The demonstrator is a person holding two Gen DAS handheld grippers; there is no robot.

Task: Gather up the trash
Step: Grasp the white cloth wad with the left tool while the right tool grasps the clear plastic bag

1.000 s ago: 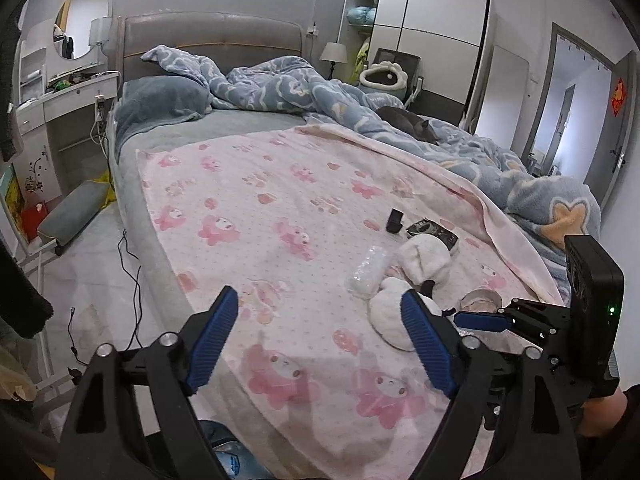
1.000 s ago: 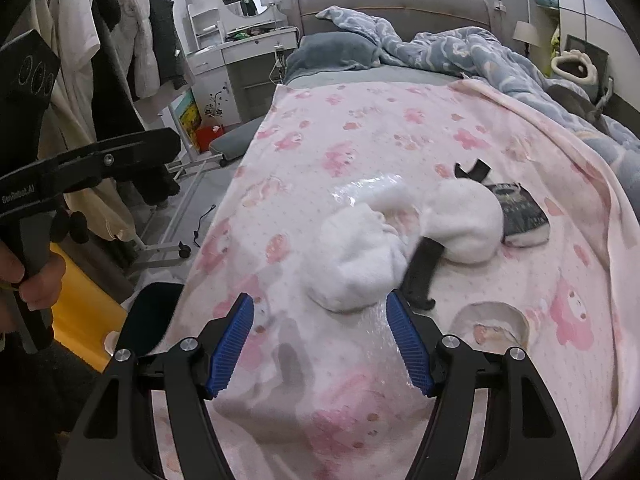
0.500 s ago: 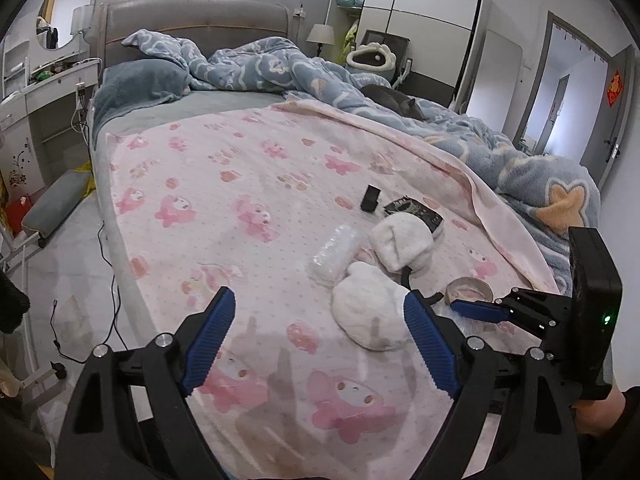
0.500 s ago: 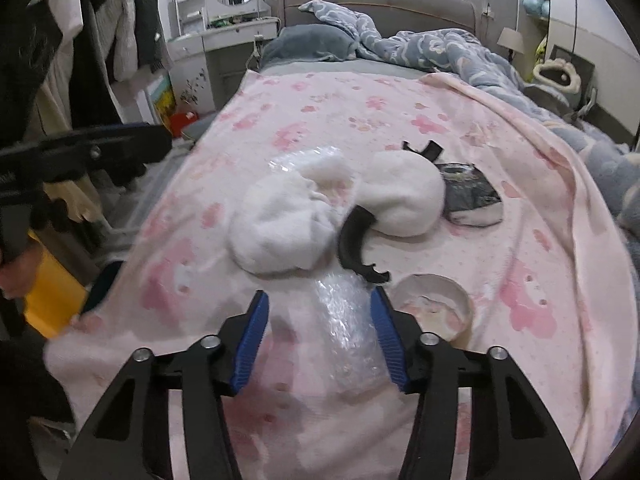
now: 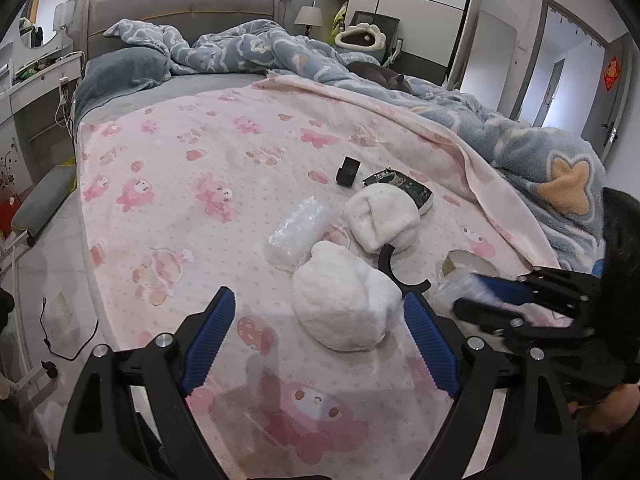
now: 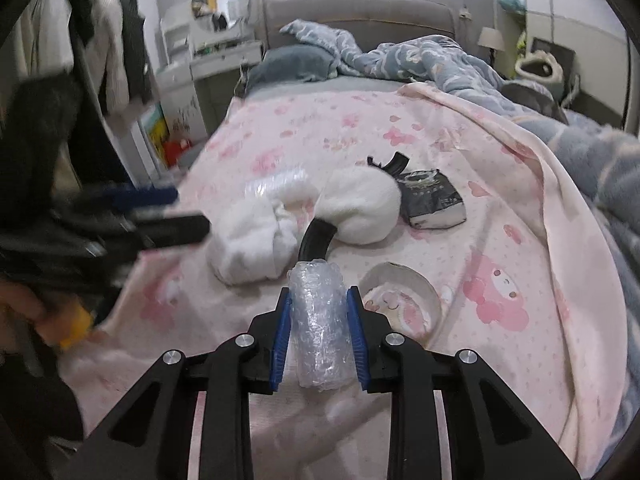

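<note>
On the pink bear-print blanket (image 5: 208, 184), my right gripper (image 6: 320, 320) has its jaws closing on a clear bubble wrap roll (image 6: 320, 332), and both blue pads touch its sides. In the left wrist view that gripper (image 5: 468, 292) sits low at the right with the roll (image 5: 450, 286). My left gripper (image 5: 318, 300) stands wide open just before the near pad of white fluffy earmuffs (image 5: 344, 312), holding nothing. A second bubble wrap piece (image 5: 298, 232) lies left of the earmuffs. A dark packet (image 5: 412, 190) and a small black box (image 5: 348, 170) lie beyond.
A round ring (image 6: 400, 276) lies on the blanket right of the held roll. A rumpled blue duvet (image 5: 520, 148) covers the bed's right side. The bed's left edge drops to a tiled floor with a cable (image 5: 60, 344). A white dressing table (image 6: 216, 68) stands past the bed.
The right jaws have closed in from wide apart onto the bubble wrap roll. The left gripper has moved forward and lower toward the earmuffs, still open.
</note>
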